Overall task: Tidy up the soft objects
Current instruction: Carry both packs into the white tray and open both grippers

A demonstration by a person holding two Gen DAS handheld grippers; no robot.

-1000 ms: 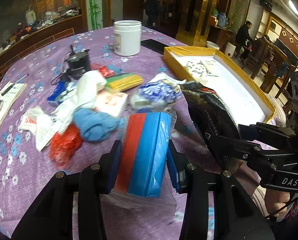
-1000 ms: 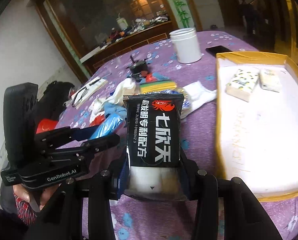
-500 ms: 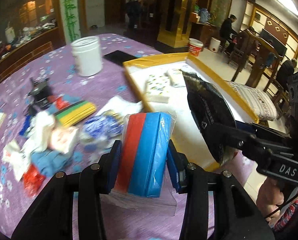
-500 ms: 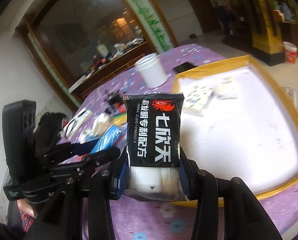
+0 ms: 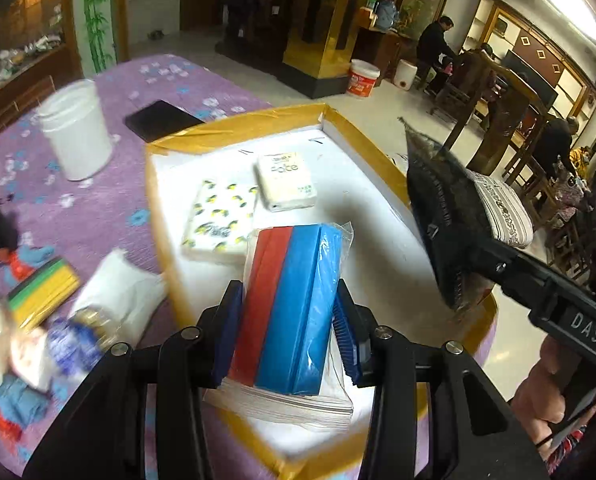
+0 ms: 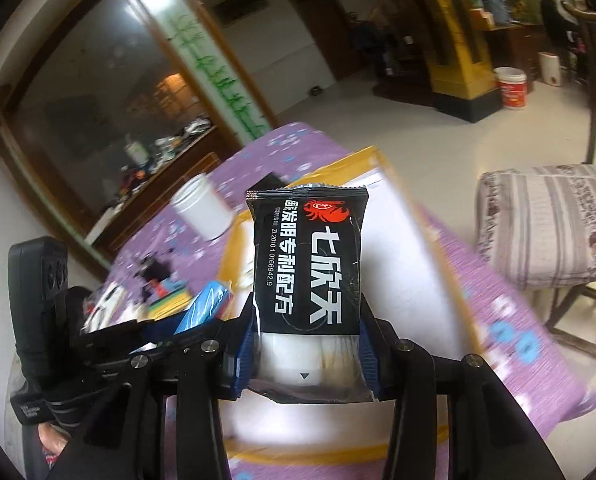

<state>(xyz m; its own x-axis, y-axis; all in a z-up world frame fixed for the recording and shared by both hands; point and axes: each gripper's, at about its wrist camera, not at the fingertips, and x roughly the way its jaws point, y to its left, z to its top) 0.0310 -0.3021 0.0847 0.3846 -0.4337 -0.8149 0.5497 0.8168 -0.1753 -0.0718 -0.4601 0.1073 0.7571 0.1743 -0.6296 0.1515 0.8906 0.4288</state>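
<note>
While my left gripper (image 5: 288,320) clamps the red-and-blue pack (image 5: 294,308) at lower centre, over the yellow-rimmed tray (image 5: 154,216), my right gripper (image 6: 306,344) clamps the black packet (image 6: 308,264).

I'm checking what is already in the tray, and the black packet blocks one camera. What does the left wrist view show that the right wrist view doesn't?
Only the left wrist view shows the tray's contents: a lemon-print tissue pack and a plain white tissue pack lying side by side on the tray floor, plus a black phone beyond it.

Only the right wrist view shows the black packet's printed front.

Both show the white jar, the purple tablecloth, the red and blue pack in the left gripper, and the right gripper clamping the packet.
</note>
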